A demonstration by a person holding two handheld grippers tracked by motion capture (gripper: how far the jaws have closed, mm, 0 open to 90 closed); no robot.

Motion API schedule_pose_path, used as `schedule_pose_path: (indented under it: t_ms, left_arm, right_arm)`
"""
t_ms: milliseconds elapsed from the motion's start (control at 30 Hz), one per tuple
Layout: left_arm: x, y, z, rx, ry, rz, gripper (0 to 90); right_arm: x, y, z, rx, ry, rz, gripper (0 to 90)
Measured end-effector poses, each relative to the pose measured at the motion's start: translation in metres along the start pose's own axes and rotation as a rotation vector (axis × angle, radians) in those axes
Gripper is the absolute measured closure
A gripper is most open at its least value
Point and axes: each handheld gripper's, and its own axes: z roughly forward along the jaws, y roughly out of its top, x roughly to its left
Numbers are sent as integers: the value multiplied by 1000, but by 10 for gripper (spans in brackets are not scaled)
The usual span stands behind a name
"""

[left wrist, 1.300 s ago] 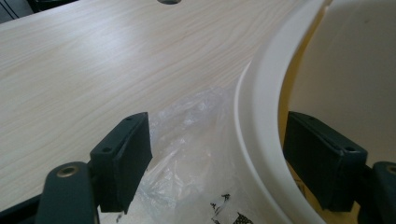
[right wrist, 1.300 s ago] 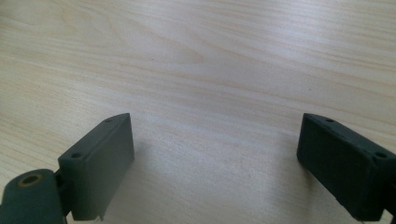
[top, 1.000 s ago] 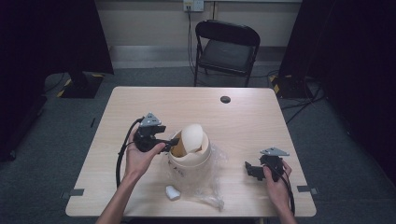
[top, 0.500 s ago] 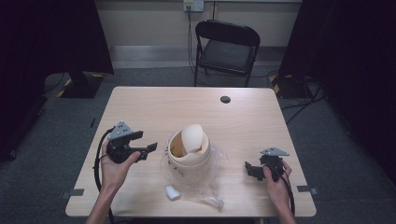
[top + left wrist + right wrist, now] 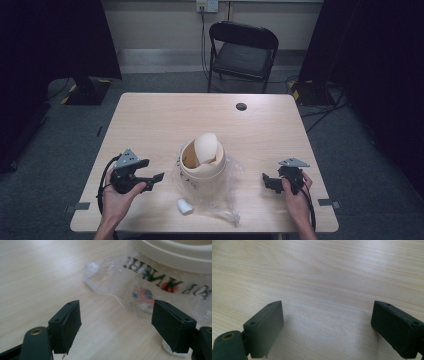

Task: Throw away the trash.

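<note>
A cream tub [image 5: 199,171] stands mid-table on a crumpled clear plastic bag [image 5: 223,196], with a pale rounded lid [image 5: 206,147] tipped up in its mouth. My left gripper [image 5: 154,171] is held left of the tub, open and apart from it. In the left gripper view the left gripper [image 5: 116,307] holds nothing; the plastic [image 5: 105,282] and the tub's lettered wall [image 5: 172,267] lie ahead. My right gripper [image 5: 266,181] rests right of the tub. Bare wood lies between the open right gripper [image 5: 327,306].
A small white piece [image 5: 184,206] lies near the table's front edge [image 5: 150,231], below the tub, and shows by the right jaw as a white piece [image 5: 168,348]. A black round disc [image 5: 241,106] sits at the far side. A black folding chair [image 5: 242,47] stands behind the table.
My left gripper has drawn back from the tub's rim, moving left and toward the front edge with nothing in it. The right gripper has stayed put.
</note>
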Motion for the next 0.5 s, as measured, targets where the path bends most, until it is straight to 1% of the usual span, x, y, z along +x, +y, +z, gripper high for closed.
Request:
schedule_pose_path:
  t_ms: [33,67,100,133,167,233,267,300,333,367,400,433,467,500]
  left_arm:
    - [-1,-3,1,5,-14,-5,233]
    - [-5,-7,3,37,-19,11,233]
    - [-9,-9,4,43,-22,19,233]
    - [-13,-11,4,51,-36,25,233]
    - [-13,-11,4,51,-36,25,233]
    - [-19,-16,6,67,-57,37,233]
    - [-23,-19,7,71,-58,41,233]
    - [-27,-23,8,74,-69,36,233]
    - [-32,-29,10,96,-88,52,233]
    - [-32,-29,10,96,-88,52,233]
    - [-35,-33,12,106,-97,53,233]
    - [-38,-36,14,118,-117,54,233]
    - [-40,-40,17,127,-153,48,263]
    - [-42,-42,19,125,-186,38,263]
  right_arm:
    - [0,0,0,0,1,0,101]
    - [-1,0,0,-2,2,-3,99]
    - [0,0,0,-2,2,-3,100]
    - [0,0,0,-1,2,-3,100]
    - [-1,0,0,-2,2,-3,100]
    - [0,0,0,-2,2,-3,100]
    - [0,0,0,-2,2,-3,100]
    - [0,0,0,-2,2,-3,100]
    - [0,0,0,-2,2,-3,100]
    - [0,0,0,-2,2,-3,100]
    - [0,0,0,-1,2,-3,99]
    - [0,0,0,-2,2,-3,99]
    - [0,0,0,-2,2,-3,99]
    - [0,0,0,-2,2,-3,99]
